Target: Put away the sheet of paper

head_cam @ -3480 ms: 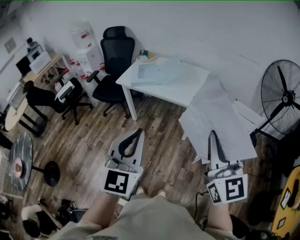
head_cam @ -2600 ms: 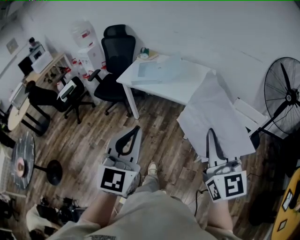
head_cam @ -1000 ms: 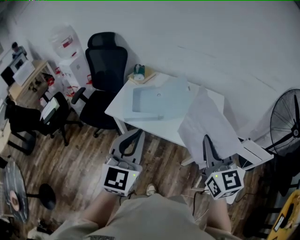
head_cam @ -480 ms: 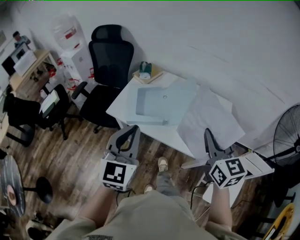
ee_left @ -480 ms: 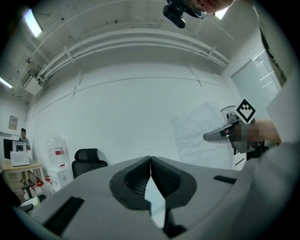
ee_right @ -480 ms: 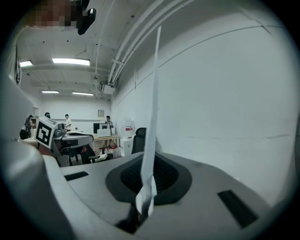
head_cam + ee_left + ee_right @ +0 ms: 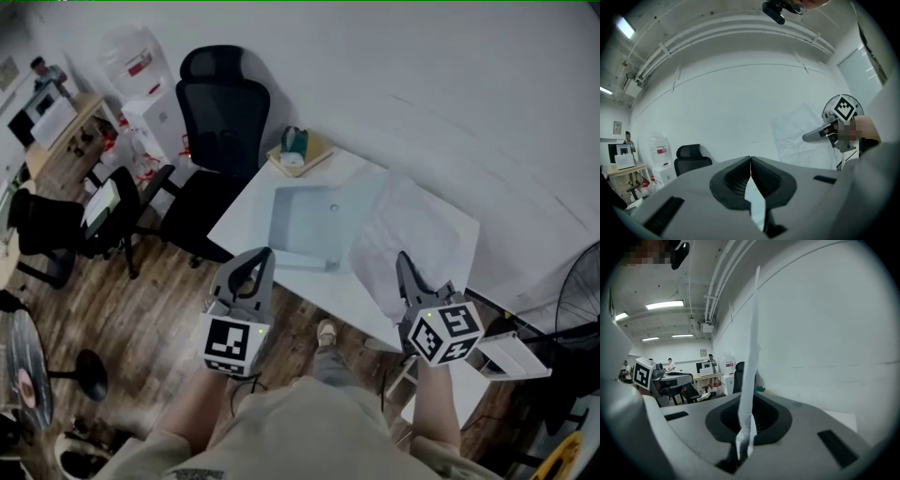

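The white sheet of paper stands up from my right gripper, which is shut on its lower edge. In the right gripper view the sheet shows edge-on, pinched between the jaws of the right gripper. In the head view the sheet hangs over the right part of the white table. A pale blue open folder or tray lies on that table. My left gripper is shut and holds nothing, near the table's front edge. The left gripper view shows the left gripper with its jaws together, and the sheet to the right.
A black office chair stands left of the table, with a water dispenser beyond it. A book with a green object sits on the table's far corner. A fan and white panels stand at the right. The person's foot is under the table edge.
The person has walked up to the table. Both grippers have come forward and lower, and the sheet has swung from beside the table to over its right part.
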Demonstrator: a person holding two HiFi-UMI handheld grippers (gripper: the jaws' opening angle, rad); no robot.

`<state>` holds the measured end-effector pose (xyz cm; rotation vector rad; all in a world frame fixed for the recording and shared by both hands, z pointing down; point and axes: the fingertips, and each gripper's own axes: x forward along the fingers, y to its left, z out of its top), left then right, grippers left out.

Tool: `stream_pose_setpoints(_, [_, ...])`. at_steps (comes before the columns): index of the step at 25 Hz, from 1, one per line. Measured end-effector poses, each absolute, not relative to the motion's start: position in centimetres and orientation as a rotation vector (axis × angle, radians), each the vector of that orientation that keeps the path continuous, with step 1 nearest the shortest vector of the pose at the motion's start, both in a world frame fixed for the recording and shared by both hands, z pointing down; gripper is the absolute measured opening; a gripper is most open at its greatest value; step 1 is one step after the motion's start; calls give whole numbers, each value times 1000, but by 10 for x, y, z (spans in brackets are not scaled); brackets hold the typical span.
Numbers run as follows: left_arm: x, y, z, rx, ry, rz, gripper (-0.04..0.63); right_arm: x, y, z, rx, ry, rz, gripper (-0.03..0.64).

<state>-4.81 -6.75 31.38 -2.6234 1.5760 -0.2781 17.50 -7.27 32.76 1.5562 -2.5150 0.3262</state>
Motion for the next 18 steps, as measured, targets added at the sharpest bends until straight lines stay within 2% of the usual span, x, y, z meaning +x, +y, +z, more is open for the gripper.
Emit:
stream_pose_setpoints(9, [-44,-159,349,-2597,1709,-387,20,170,-177,392,1401,-2524,543,23])
stream_pose_setpoints(18, [-46,-220,392,-2510,1801,-614,20,162,-249,466,1230,-2487,815,23])
